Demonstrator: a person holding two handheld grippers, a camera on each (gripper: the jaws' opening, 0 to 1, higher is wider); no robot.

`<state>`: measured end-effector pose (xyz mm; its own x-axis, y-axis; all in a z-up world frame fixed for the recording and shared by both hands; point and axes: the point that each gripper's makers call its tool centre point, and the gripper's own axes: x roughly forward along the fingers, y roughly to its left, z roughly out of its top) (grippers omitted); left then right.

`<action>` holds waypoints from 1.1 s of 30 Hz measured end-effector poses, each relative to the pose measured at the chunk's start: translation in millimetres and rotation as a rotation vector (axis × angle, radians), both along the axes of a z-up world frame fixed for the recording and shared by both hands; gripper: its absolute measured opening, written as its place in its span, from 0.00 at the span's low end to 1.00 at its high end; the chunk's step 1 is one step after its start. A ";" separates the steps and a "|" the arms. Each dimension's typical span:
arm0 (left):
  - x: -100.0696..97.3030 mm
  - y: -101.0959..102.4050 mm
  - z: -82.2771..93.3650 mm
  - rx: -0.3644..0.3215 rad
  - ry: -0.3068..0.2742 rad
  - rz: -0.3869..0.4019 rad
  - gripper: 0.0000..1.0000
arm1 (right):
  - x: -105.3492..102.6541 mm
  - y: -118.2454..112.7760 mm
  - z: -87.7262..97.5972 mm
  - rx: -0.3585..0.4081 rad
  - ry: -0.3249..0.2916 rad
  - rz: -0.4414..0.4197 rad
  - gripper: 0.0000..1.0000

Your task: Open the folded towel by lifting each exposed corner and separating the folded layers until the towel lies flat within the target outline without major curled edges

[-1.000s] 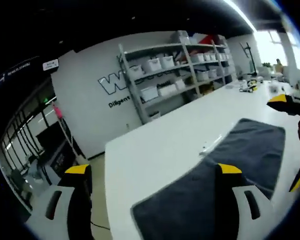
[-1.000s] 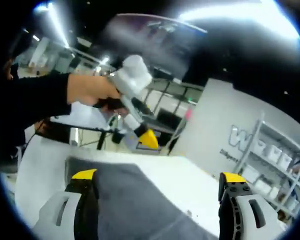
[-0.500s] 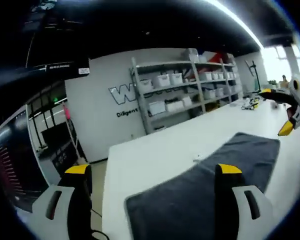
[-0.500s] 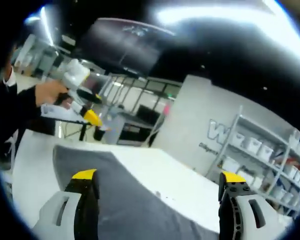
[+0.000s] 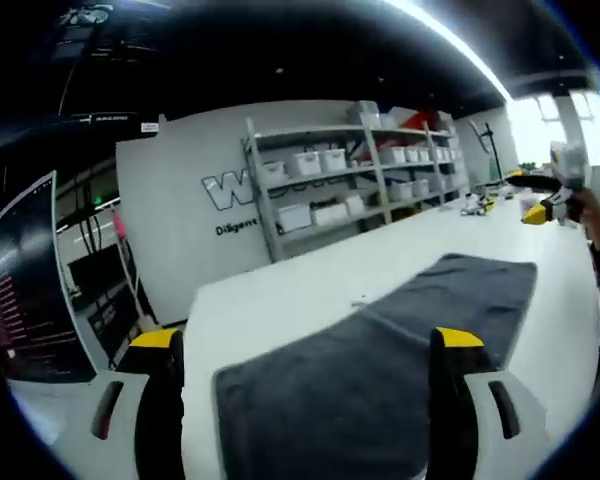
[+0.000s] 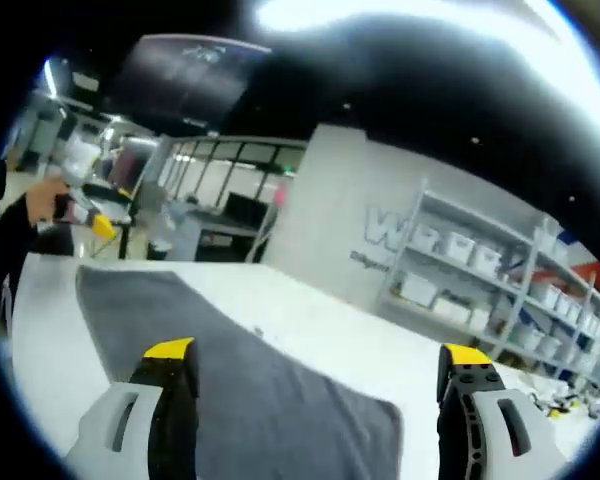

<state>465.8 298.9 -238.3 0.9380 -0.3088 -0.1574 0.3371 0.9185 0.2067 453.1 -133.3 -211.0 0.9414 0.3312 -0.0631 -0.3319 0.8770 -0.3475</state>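
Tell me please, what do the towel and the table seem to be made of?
The towel looks like soft dark grey cloth, maybe microfibre or terry: its surface is matt and slightly fuzzy, and it lies limp with soft edges. The table has a smooth white top with a faint sheen, probably laminate or coated board; what is under the surface I cannot tell.

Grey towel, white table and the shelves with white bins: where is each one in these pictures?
Grey towel (image 5: 380,370): left gripper view, middle of the cloth.
White table (image 5: 280,300): left gripper view, bare top beyond the towel.
Shelves with white bins (image 5: 325,190): left gripper view, middle shelf against the wall.
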 end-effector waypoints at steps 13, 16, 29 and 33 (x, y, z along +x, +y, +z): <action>-30.3 4.7 -15.7 -0.017 0.003 0.007 1.00 | -33.4 -65.5 -16.2 0.020 -0.001 -0.115 1.00; -35.8 6.1 -25.5 -0.024 0.017 0.014 1.00 | -43.2 -77.0 -26.2 0.014 0.011 -0.136 1.00; -54.8 -14.4 -36.8 -0.059 0.004 -0.020 1.00 | -64.8 -97.1 -58.6 0.127 0.091 -0.113 1.00; -59.5 -28.5 -42.8 -0.103 0.038 -0.067 1.00 | -71.0 -90.2 -70.5 0.186 0.134 -0.061 1.00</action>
<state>406.2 270.4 -281.1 0.9087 -0.3870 -0.1568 0.4042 0.9094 0.0979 382.1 -223.5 -281.6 0.9472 0.2920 -0.1322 -0.3090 0.9414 -0.1349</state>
